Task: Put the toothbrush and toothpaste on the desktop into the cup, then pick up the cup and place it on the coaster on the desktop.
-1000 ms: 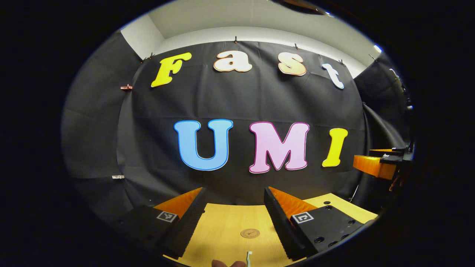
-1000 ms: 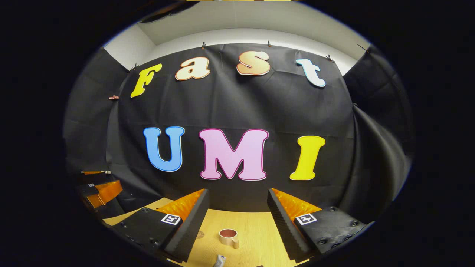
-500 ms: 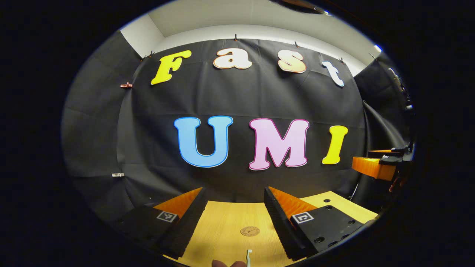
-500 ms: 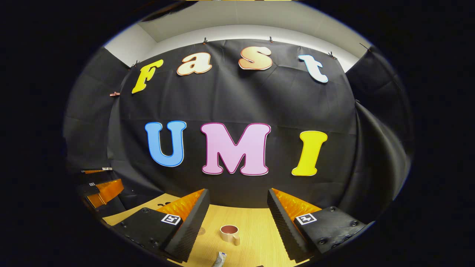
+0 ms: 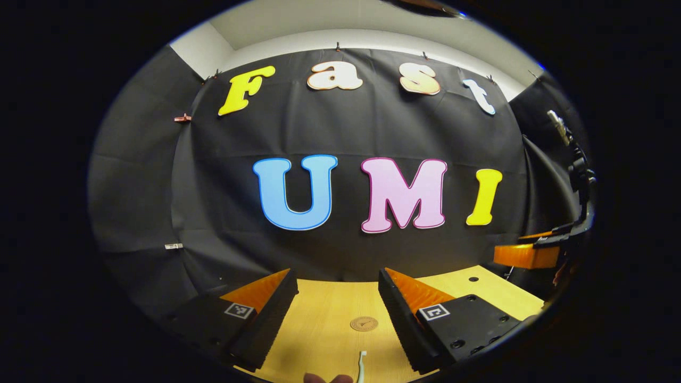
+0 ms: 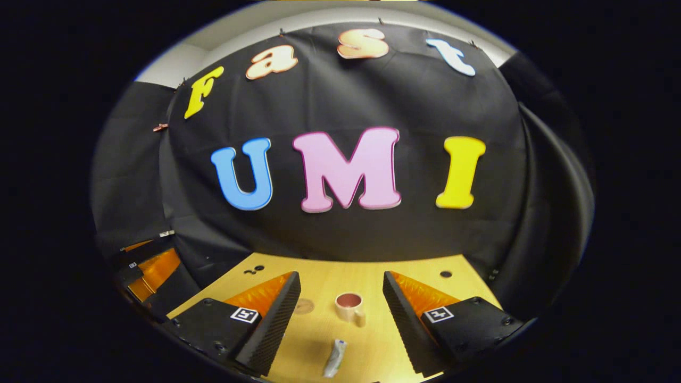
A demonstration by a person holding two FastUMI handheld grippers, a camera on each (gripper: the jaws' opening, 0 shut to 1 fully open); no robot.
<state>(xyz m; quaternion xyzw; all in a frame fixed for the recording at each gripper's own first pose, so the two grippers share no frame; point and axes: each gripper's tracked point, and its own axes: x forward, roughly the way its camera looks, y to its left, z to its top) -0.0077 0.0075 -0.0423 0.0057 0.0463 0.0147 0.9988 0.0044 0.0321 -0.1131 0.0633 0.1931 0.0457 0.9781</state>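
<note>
Even overhead light, sharp focus, strong fisheye bending toward the edges.

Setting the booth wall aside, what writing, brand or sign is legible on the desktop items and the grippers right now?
Round brown wooden coaster: a stamped emblem, too small to read.
White toothpaste tube: print blurred, unreadable.
Beige cup: no writing seen.
Left gripper and right gripper: square black-and-white coded tags on the fingers, patterns rather than words.
</note>
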